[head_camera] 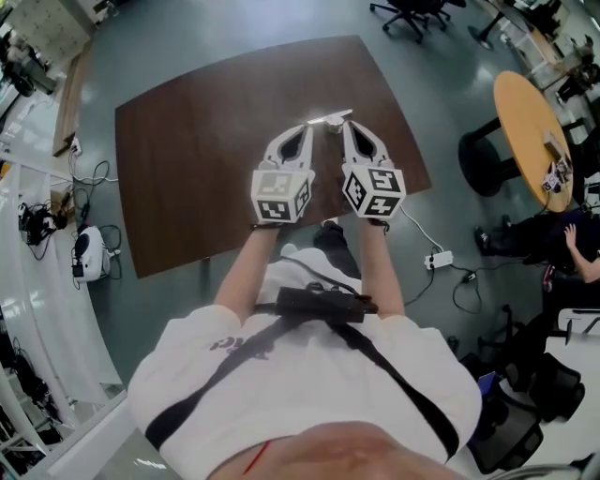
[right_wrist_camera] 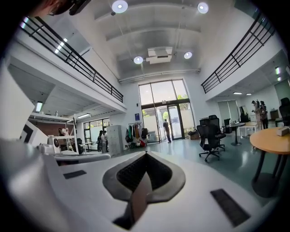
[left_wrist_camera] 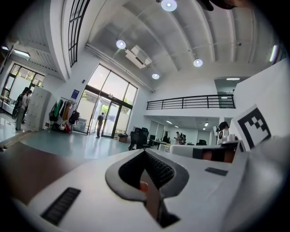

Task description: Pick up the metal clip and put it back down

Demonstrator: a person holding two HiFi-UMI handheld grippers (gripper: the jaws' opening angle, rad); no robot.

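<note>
In the head view a thin pale metal clip (head_camera: 328,119) spans the gap between the tips of both grippers, above the far part of the dark brown table (head_camera: 187,169). My left gripper (head_camera: 310,127) and my right gripper (head_camera: 342,125) point away from me side by side, each with its jaws closed at one end of the clip. The left gripper view shows the left gripper (left_wrist_camera: 145,152) with its jaws together and a thin flat strip between them. In the right gripper view the right gripper (right_wrist_camera: 146,154) looks the same. Both gripper views look level across the hall, so the table top barely shows.
A round orange table (head_camera: 530,131) with a small object on it stands to the right, office chairs (head_camera: 412,14) beyond the brown table. A power strip (head_camera: 439,260) and cables lie on the floor at the right, a white device (head_camera: 86,253) at the left. A seated person's arm (head_camera: 581,253) shows at the right edge.
</note>
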